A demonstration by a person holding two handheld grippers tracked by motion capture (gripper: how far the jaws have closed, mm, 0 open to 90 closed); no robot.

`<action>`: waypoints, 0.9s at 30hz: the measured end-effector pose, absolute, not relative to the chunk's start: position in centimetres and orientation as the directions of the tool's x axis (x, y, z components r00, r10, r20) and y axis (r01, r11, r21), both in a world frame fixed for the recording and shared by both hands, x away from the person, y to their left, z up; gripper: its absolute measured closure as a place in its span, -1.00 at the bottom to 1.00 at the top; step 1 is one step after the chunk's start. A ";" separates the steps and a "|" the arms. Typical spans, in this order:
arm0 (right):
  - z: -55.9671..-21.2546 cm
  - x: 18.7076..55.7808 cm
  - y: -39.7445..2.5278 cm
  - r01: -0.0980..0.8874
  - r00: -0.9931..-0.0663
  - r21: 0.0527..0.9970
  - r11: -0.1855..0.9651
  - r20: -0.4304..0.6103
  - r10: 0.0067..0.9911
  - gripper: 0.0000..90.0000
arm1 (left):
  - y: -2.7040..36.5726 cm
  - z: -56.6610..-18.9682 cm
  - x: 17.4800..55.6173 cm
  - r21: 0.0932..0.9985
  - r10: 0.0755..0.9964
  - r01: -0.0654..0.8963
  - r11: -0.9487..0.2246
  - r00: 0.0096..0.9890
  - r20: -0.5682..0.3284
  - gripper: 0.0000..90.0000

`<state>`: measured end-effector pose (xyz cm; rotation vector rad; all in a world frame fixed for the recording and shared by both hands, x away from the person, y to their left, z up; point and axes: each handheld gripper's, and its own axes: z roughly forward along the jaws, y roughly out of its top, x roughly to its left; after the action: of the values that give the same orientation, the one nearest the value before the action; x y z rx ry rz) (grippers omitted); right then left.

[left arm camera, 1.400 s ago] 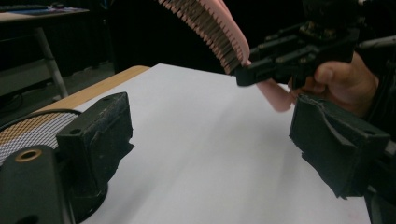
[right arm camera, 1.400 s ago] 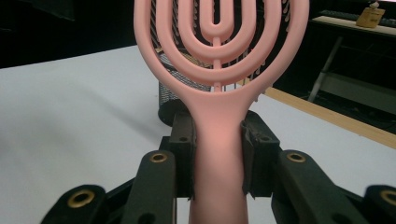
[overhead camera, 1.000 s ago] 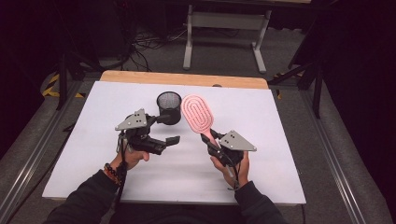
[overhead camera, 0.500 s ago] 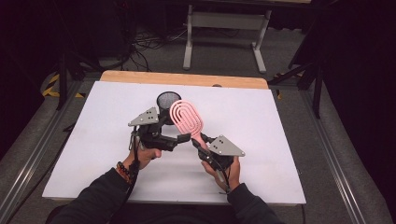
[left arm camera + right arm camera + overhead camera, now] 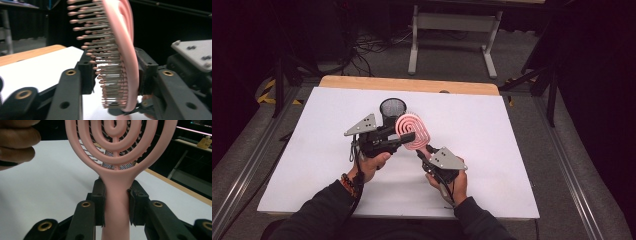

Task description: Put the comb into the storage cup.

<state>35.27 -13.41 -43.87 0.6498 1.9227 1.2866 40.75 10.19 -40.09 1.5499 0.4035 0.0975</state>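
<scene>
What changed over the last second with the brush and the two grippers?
The right gripper, clamped on the pink hairbrush handle throughout, swung the brush left toward the left gripper. The left gripper came in to meet it, and its jaws now bracket the brush head, one on the bristle side, one on the back. The black mesh cup and white table stayed put.

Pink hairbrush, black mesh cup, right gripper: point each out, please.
pink hairbrush (image 5: pixel 412 131), high view, on its looped head.
black mesh cup (image 5: pixel 392 109), high view, on its rim.
right gripper (image 5: pixel 116 206), right gripper view, between its jaws at the handle.
</scene>
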 end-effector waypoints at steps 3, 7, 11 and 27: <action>-43.8 35.1 -13.2 0.011 -0.611 0.926 0.378 -0.294 0.735 0.56 | 10.1 -39.9 40.3 0.985 0.297 0.169 0.028 0.940 -0.170 0.37; -43.8 34.9 -13.2 0.002 -0.615 0.927 0.376 -0.295 0.731 0.55 | 9.9 -39.5 39.9 0.991 0.292 0.134 0.010 0.947 -0.131 0.39; -43.9 35.0 -13.0 0.011 -0.631 0.923 0.385 -0.292 0.719 0.49 | 9.6 -39.2 39.6 0.994 0.316 0.091 -0.061 0.946 -0.067 0.39; -44.0 34.9 -13.0 0.033 -0.693 0.915 0.401 -0.268 0.670 -0.16 | 10.3 -38.9 39.5 0.992 0.379 0.038 -0.120 0.926 0.010 0.40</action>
<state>34.90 -13.02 -43.99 0.5972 2.0337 1.3089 39.53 10.28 -38.92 1.6753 0.3216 0.2985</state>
